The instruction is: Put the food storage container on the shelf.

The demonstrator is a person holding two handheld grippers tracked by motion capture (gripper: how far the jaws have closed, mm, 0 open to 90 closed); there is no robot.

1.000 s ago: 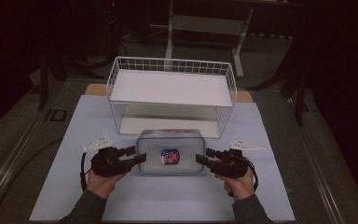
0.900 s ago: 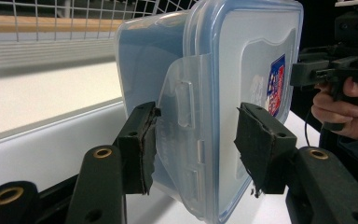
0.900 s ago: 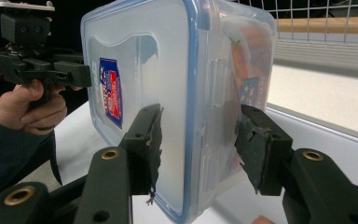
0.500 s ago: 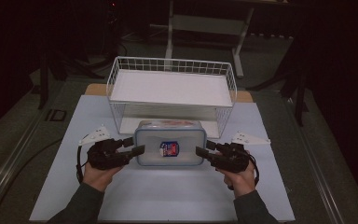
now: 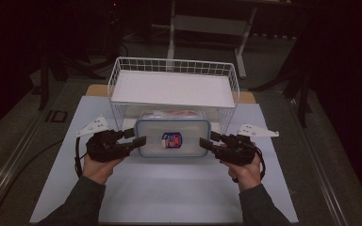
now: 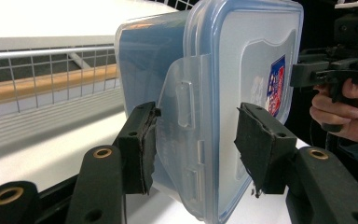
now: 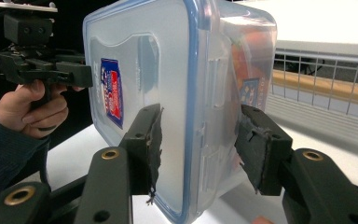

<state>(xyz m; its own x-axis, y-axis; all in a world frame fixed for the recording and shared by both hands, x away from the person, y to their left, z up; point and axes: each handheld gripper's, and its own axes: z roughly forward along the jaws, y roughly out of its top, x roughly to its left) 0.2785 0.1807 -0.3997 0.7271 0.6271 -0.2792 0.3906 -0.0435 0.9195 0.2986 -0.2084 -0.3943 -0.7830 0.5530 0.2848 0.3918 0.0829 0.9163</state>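
A clear plastic container (image 5: 172, 136) with a blue-rimmed lid and a red and blue label hangs between my two grippers, its far end under the top shelf of the white wire rack (image 5: 174, 63). My left gripper (image 5: 139, 138) is shut on the container's left end and my right gripper (image 5: 206, 141) on its right end. In the left gripper view the pads (image 6: 142, 149) clamp the container (image 6: 205, 84) across its side latch. The right gripper view has my jaws straddling the lid edge of the container (image 7: 177, 70), with reddish contents inside.
The wire rack stands at the back of a white mat (image 5: 169, 197) on the table. Its top shelf is a plain white board (image 5: 169, 89). A table frame (image 5: 207, 23) stands in the dark behind it. Dark floor lies on both sides.
Both grippers have carried the container away from the person, from the middle of the mat to the rack's lower opening. Their hold on it is unchanged.
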